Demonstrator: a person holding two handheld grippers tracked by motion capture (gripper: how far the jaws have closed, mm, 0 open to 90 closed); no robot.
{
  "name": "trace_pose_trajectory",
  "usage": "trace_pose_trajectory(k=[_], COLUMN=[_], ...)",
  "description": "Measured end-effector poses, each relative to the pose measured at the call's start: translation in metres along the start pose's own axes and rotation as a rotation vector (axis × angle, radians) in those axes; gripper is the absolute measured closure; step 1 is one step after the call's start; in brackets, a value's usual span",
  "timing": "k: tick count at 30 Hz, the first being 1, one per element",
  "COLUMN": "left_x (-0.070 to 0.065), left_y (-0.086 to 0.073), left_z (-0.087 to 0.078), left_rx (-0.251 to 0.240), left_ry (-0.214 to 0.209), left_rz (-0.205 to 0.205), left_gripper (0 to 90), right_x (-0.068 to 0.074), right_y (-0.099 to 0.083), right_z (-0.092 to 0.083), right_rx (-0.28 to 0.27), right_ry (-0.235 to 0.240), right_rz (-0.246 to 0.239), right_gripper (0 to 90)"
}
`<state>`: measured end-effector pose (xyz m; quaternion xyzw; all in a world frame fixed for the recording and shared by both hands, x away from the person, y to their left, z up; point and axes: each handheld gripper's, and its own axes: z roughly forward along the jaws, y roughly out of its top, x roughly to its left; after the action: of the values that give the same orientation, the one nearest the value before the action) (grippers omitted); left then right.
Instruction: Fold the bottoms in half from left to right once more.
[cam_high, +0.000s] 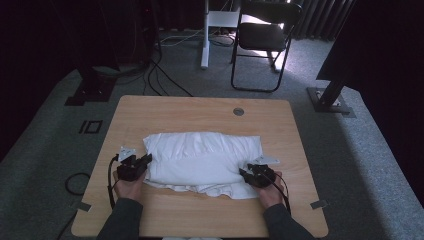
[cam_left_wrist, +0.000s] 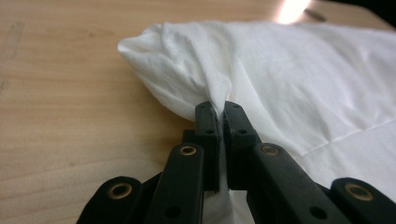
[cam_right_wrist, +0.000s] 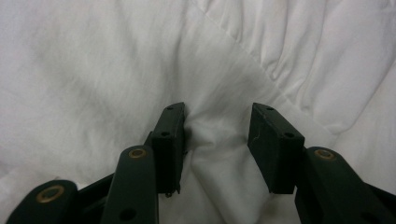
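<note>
Both grippers sat at my white garment (cam_high: 202, 162): left gripper (cam_left_wrist: 220, 123) clenched on its bunched edge, right gripper (cam_right_wrist: 217, 140) parted around a fold.

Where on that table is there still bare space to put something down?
Bare table runs along the far edge, beyond the white cloth, around the small round cap. A narrower strip lies along the near edge, between the forearms. The middle is crowded: cloth, with the left gripper and right gripper at its ends.
</note>
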<state>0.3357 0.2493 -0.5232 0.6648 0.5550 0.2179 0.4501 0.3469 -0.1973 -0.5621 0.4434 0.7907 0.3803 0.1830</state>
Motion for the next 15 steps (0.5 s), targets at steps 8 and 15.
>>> trace_pose_trajectory(k=[8,15], left_x=[-0.003,-0.010], left_y=[0.009,0.027], left_z=[-0.009,-0.015], left_rx=[-0.034,-0.083], left_ry=[-0.032,-0.073], left_rz=[0.017,0.051], left_gripper=[87.0,87.0], right_x=[0.001,0.008], right_y=[0.001,0.019], right_z=[-0.003,-0.023], right_rx=[0.022,-0.059], right_ry=[0.003,0.020], right_rz=[0.001,-0.022], right_gripper=[55.2,54.2])
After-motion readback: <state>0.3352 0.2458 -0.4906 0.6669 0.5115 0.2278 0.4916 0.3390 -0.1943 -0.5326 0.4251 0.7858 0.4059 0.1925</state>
